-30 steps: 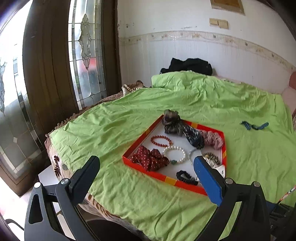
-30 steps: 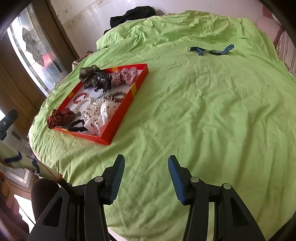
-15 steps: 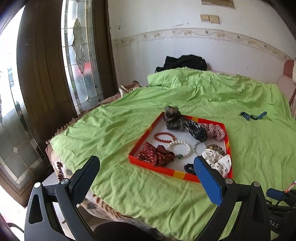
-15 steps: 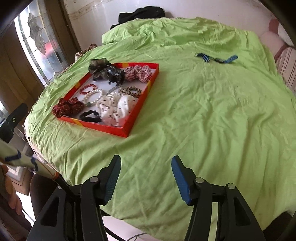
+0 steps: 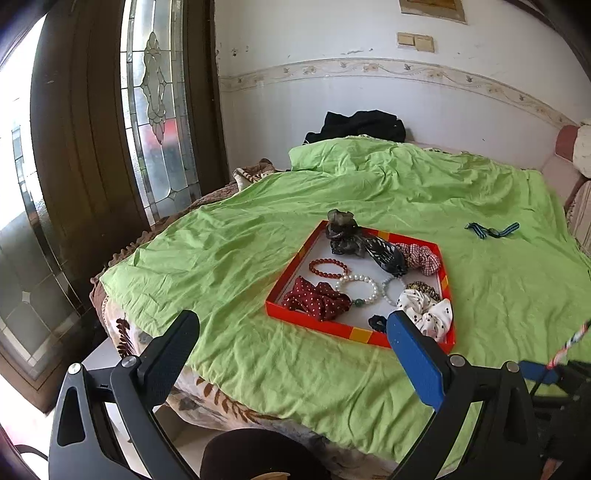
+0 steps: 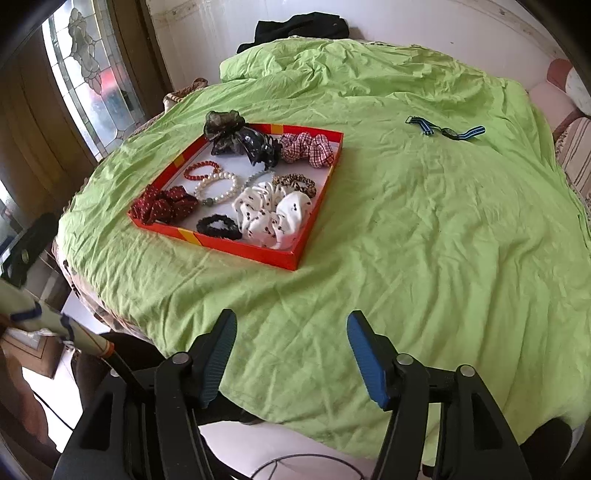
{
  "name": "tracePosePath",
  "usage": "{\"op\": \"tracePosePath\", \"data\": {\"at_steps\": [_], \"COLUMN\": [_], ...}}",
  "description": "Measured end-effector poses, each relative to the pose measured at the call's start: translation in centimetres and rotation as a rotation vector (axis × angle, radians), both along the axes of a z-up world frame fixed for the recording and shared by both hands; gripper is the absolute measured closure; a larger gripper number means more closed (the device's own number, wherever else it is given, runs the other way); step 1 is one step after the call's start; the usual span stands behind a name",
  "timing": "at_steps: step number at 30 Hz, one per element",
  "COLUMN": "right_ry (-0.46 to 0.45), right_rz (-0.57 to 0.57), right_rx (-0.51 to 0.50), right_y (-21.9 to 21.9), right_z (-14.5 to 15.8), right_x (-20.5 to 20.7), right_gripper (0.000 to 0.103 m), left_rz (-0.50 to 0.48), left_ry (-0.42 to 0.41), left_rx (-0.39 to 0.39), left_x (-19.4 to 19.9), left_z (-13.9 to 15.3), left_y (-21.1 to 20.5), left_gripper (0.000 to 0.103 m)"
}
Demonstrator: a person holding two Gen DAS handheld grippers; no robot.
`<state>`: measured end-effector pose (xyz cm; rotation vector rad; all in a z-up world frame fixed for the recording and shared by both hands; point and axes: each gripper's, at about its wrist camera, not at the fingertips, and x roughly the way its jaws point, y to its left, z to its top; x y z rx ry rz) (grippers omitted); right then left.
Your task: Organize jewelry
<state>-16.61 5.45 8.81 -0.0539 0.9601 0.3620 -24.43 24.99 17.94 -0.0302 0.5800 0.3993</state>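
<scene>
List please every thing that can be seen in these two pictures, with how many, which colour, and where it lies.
tray: 1, red-orange with yellow patches, on the green sheet
scrunchies: 5 in the tray: dark red dotted, white with dark spots, red checked, leopard print, dark sheer
hair clip: 1, black, far side of the tray
hair tie: 1, black, by the near rim
bracelets: 3 in the tray: red beads, white pearls, pale beads
watch: 1, blue striped strap, on the sheet outside the tray
sheet: 1, lime green, over the bed
dark clothing: 1 heap, black, by the wall
left gripper: open, empty
right gripper: jaws opening, empty
</scene>
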Motion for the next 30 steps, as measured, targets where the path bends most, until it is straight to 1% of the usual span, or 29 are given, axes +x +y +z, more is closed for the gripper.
{"op": "tracePosePath", "data": {"at_steps": [3, 5, 9, 12, 20, 30], "right_ry": [-0.014, -0.025, -0.016, -0.006, -0.009, -0.027], "right_rz": [-0.005, 0.002, 0.009, 0.0, -0.019, -0.019], "right_rx": [0.009, -0.001, -0.01, -0.008, -0.014, -0.023], "right_y": [0.3, 0.6, 0.8, 0.6, 0.4, 0.5], "right_z": [0.4, 0.3, -0.3, -0.7, -1.0, -0.9], "right_x": [-0.5, -0.8, -1.1, -0.9, -0.9, -1.1], "right_gripper": [0.031, 0.03, 0.03, 0.03, 0.03, 0.029], "left_rz": [-0.005, 0.002, 0.008, -0.009, -0.059, -0.07], "left_ry": [0.016, 0.028, 0.054, 0.08, 0.121, 0.161], "left_rx": [0.006, 0.009, 0.029, 0.016, 0.014, 0.013], "left_x": [-0.1, 0.0, 0.5, 0.8, 1.4, 1.8], "left_z": [-0.2, -0.5, -1.3, -1.7, -2.4, -3.1], "left_y": [0.0, 0.0, -0.3, -0.5, -1.4, -1.6], "left_gripper": [0.002, 0.002, 0.002, 0.002, 0.002, 0.002]}}
